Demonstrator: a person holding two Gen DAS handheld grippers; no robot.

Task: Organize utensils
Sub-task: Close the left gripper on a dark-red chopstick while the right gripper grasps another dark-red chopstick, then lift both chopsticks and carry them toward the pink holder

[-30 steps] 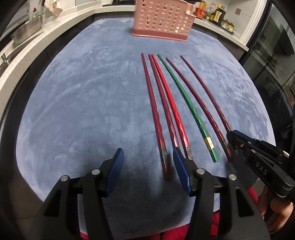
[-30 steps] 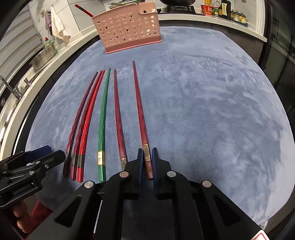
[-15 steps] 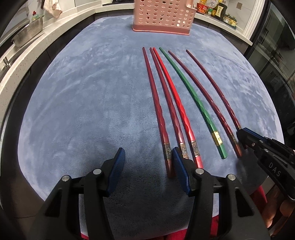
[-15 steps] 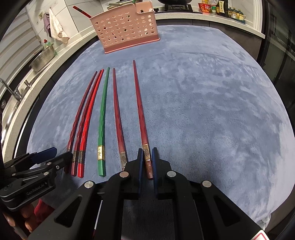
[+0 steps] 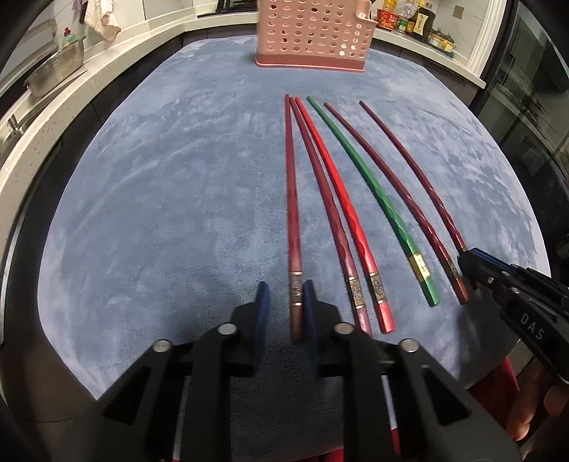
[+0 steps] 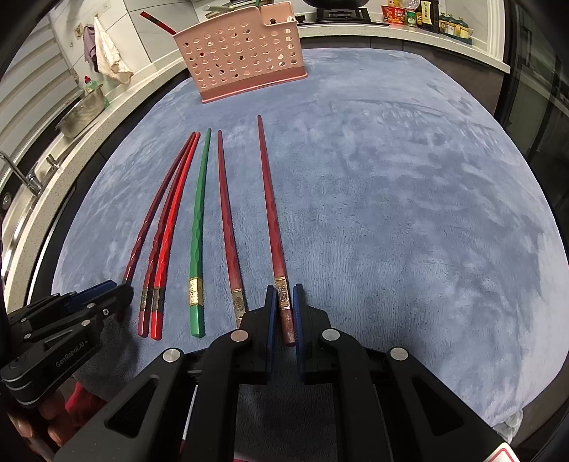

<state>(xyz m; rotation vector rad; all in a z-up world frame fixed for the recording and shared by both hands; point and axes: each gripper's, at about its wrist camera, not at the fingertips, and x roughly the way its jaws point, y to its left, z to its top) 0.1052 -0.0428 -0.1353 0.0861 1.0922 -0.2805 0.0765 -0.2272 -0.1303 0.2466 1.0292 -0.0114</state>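
Several chopsticks lie side by side on a blue-grey mat (image 5: 160,199): dark red ones, a bright red one (image 5: 350,227) and a green one (image 5: 384,209). My left gripper (image 5: 284,305) straddles the handle end of the leftmost dark red chopstick (image 5: 293,213), jaws narrowed around it with a gap on the left side. My right gripper (image 6: 282,305) is shut on the handle of the rightmost dark red chopstick (image 6: 272,213), which lies along the mat. The green chopstick (image 6: 197,227) shows in the right wrist view too. Each gripper shows in the other's view: the right (image 5: 473,263), the left (image 6: 110,291).
A pink perforated utensil basket (image 5: 313,32) stands at the mat's far edge; in the right wrist view (image 6: 242,53) it holds some utensils. A counter with a metal colander (image 5: 53,71) and sink runs along the left. Bottles (image 5: 419,21) stand at the back right.
My left gripper has shifted right and narrowed its jaws from wide open around the leftmost dark red chopstick. My right gripper stays shut on its chopstick.
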